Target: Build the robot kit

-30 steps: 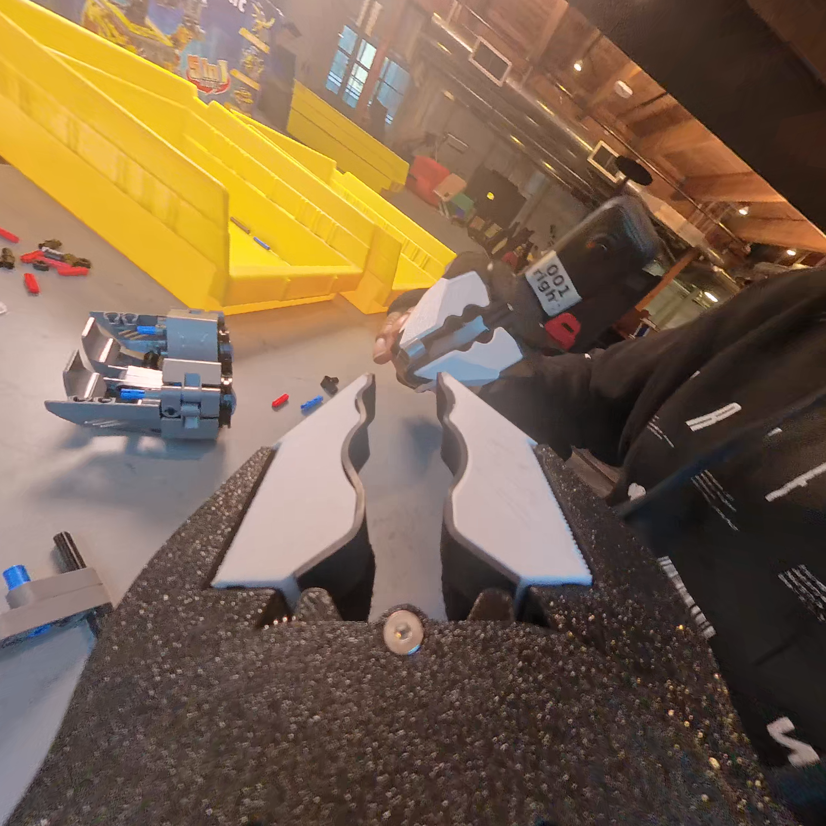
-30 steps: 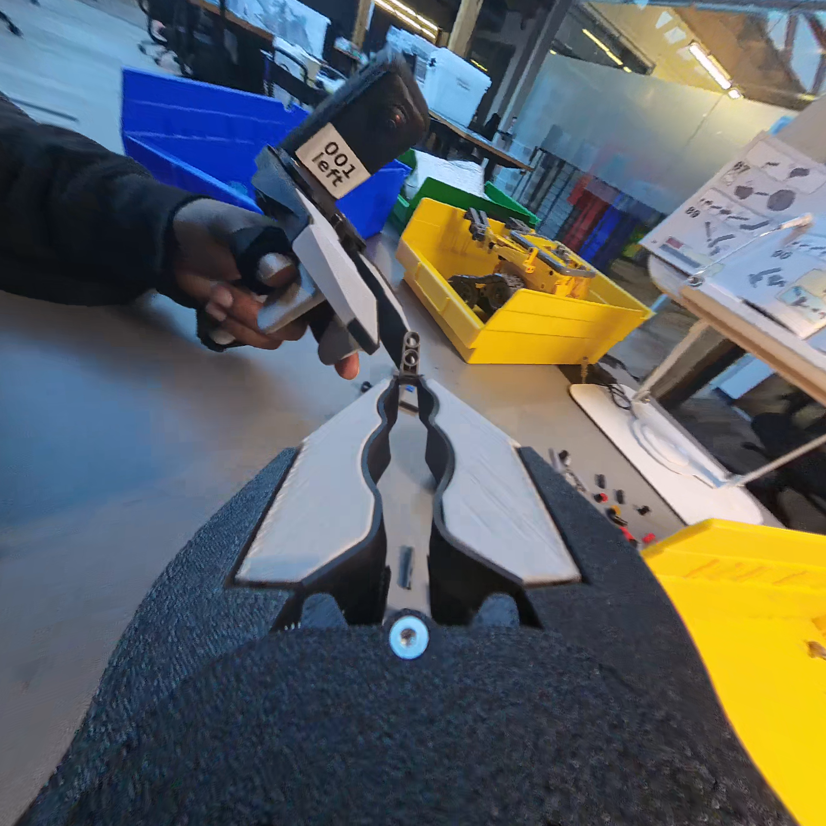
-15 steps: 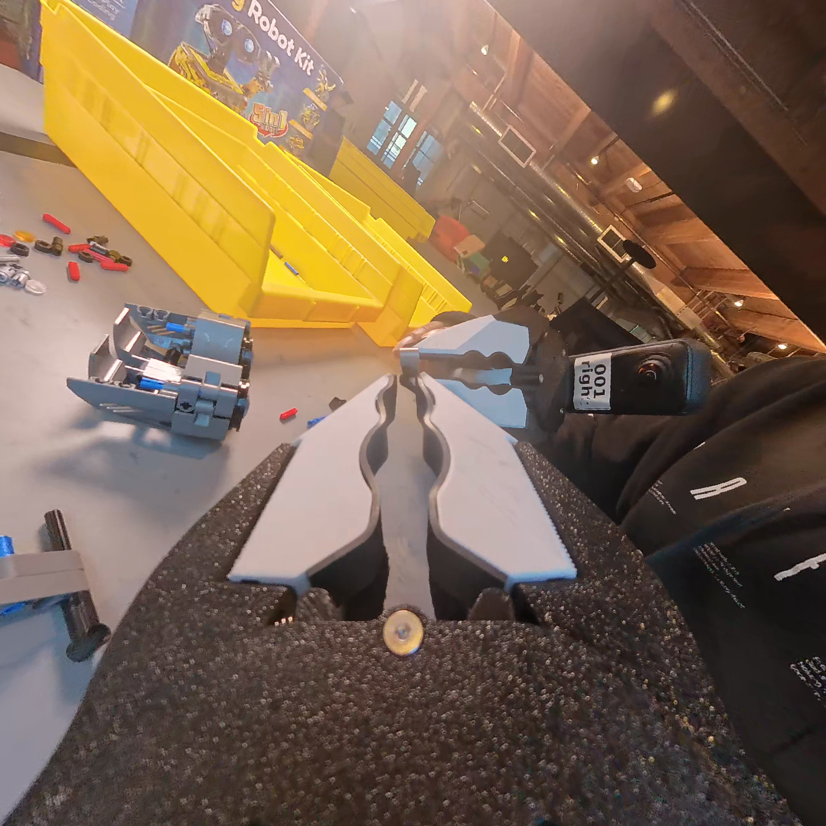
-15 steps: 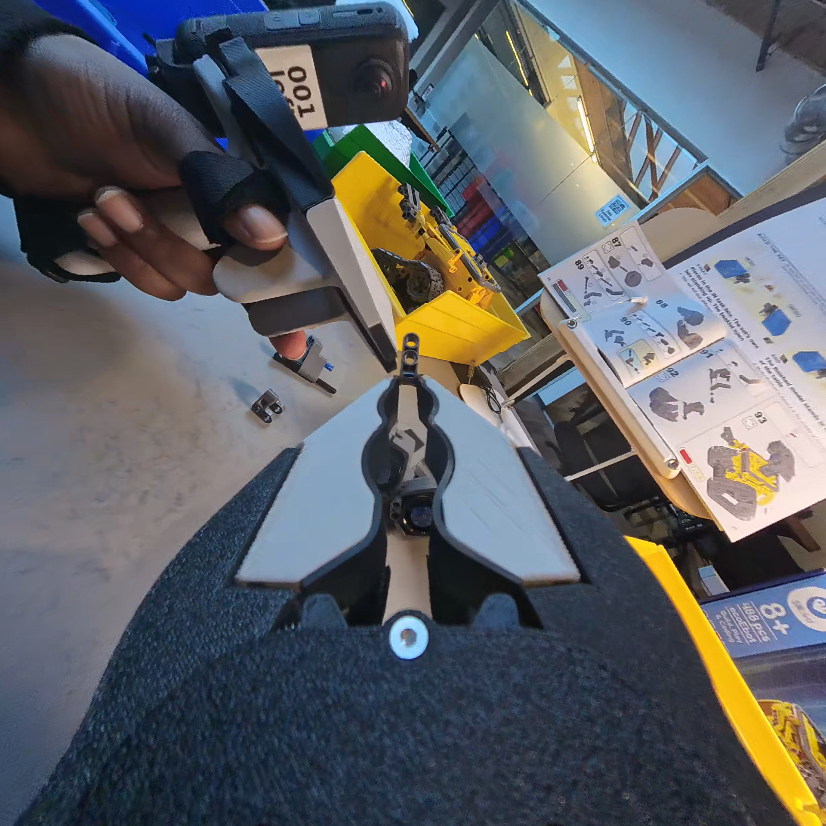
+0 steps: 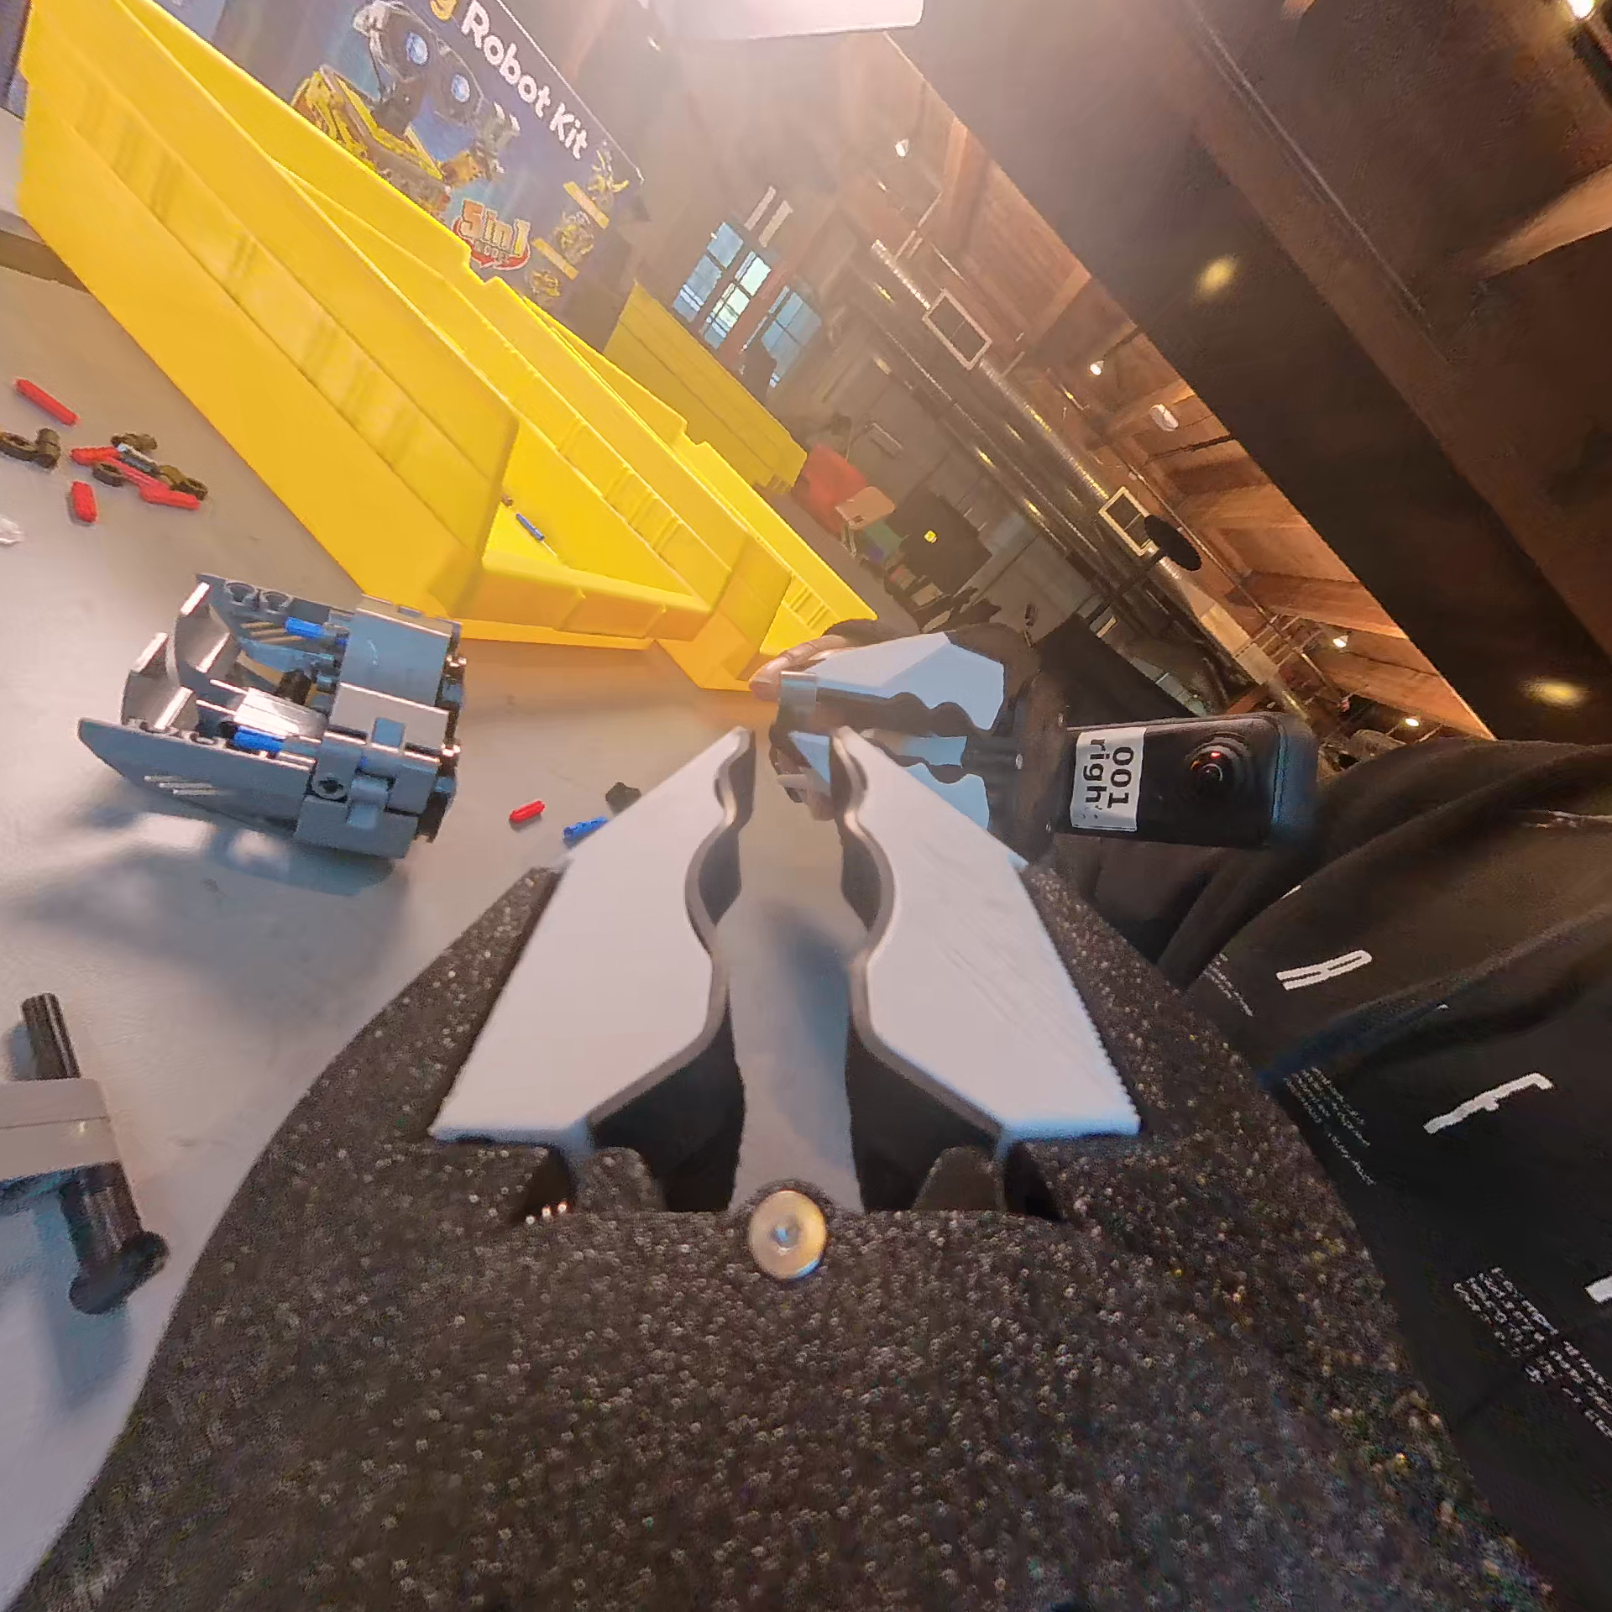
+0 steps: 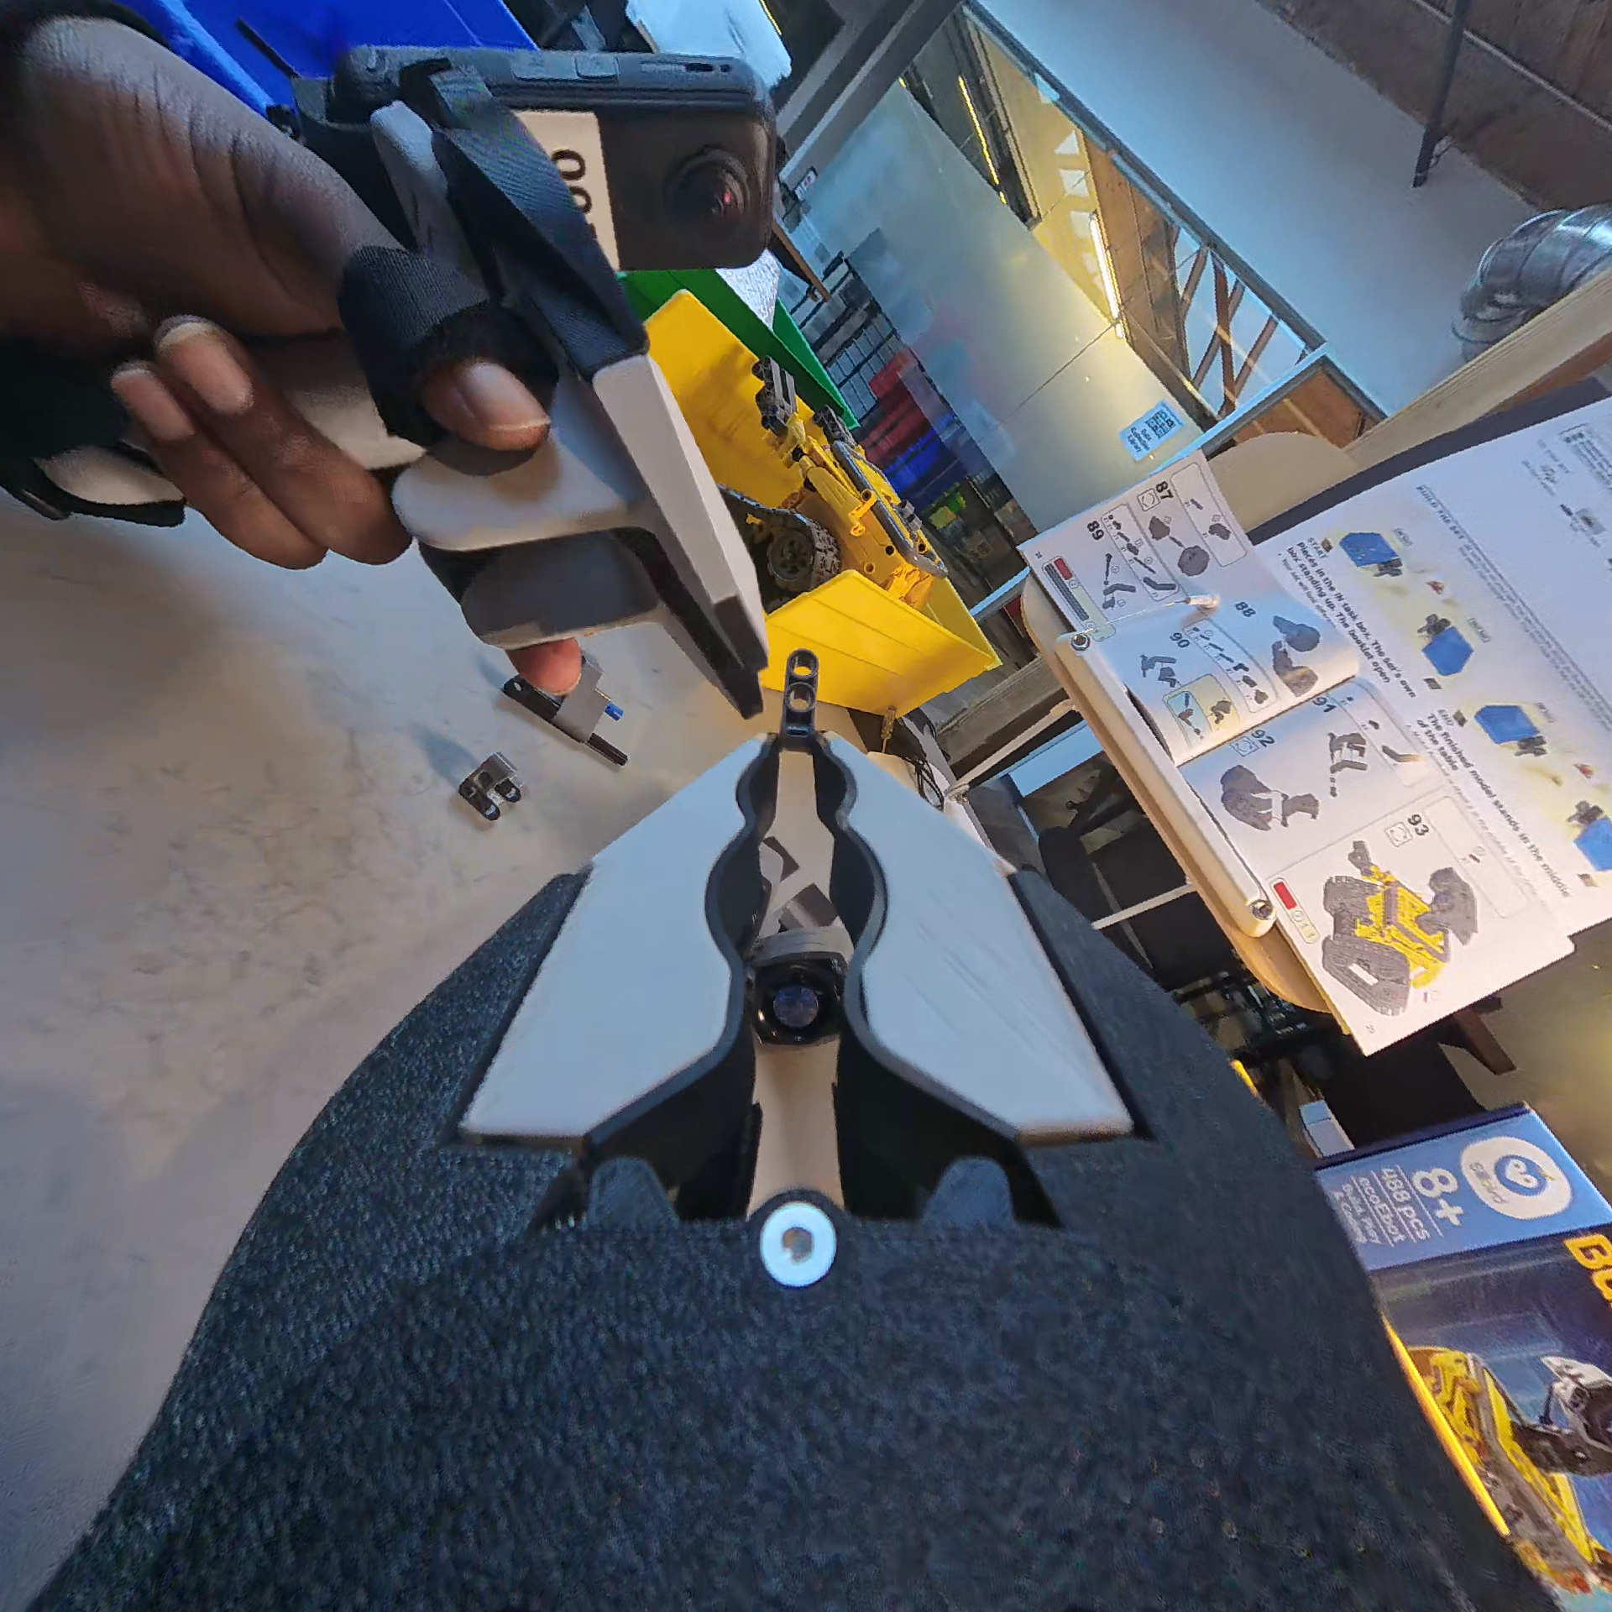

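We find the right hand-held gripper point(image 6: 798, 750) clenched on a small, stiff, light black holed plastic beam point(image 6: 800, 698), the left hand-held gripper point(image 5: 789, 759) released just ahead.

grey bench point(image 5: 218, 959) has a half-built grey brick model point(image 5: 288, 741), a row of yellow bins point(image 5: 366, 419), scattered little red and black pins point(image 5: 105, 471) and a small grey clip piece point(image 6: 490, 785) on it
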Demonstrator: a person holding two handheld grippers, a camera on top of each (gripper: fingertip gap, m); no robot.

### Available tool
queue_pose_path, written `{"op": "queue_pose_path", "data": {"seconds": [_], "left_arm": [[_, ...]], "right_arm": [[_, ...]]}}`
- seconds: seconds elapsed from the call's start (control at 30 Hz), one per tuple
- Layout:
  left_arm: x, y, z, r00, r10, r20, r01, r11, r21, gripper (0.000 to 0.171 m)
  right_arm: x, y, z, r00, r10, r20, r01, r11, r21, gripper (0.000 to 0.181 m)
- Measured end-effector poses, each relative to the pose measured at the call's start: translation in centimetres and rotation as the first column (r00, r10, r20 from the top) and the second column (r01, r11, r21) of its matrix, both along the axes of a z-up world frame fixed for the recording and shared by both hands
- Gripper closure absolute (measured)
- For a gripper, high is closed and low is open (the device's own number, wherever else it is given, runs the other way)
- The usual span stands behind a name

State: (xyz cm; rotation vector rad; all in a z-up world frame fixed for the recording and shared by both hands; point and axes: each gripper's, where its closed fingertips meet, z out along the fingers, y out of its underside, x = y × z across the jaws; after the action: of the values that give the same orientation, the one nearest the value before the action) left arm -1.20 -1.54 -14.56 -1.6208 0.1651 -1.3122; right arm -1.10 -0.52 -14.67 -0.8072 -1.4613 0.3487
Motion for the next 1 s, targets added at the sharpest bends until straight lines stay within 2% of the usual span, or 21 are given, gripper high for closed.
{"op": "queue_pose_path", "data": {"seconds": [0.1,0.23,0.43,0.5,0.63,0.87,1.0], "left_arm": [[0.4,0.0,0.0,1.0,-0.01,0.002,0.01,1.0,-0.003,0.15],[0.6,0.0,-0.2,1.0,-0.013,0.005,0.013,1.0,-0.007,0.164],[0.5,-0.2,-0.2,1.0,-0.019,-0.016,0.019,1.0,0.005,0.165],[0.6,-0.5,-0.2,0.999,-0.036,-0.04,0.037,0.999,0.028,0.165],[0.6,-1.2,0.0,0.987,-0.062,-0.148,0.078,0.991,0.107,0.165],[0.9,-1.6,0.1,0.986,-0.088,-0.141,0.105,0.988,0.118,0.165],[1.1,-1.8,0.1,0.983,-0.109,-0.15,0.127,0.985,0.115,0.165]], "right_arm": [[-0.1,-0.2,-0.1,1.0,0.007,0.004,-0.007,1.0,0.012,0.175],[-0.3,-0.7,-0.3,1.0,0.018,0.014,-0.019,0.999,0.037,0.175],[-0.2,-0.9,-0.3,0.999,0.031,0.01,-0.031,0.999,0.04,0.175],[-0.2,-1.3,-0.3,0.997,0.073,0.001,-0.073,0.997,0.002,0.175],[0.4,-2.6,-0.7,0.974,0.227,-0.014,-0.225,0.951,-0.213,0.174],[0.6,-3.1,-0.6,0.965,0.26,-0.022,-0.258,0.938,-0.231,0.181],[1.1,-2.9,-0.2,0.952,0.301,-0.048,-0.3,0.897,-0.325,0.169]]}}
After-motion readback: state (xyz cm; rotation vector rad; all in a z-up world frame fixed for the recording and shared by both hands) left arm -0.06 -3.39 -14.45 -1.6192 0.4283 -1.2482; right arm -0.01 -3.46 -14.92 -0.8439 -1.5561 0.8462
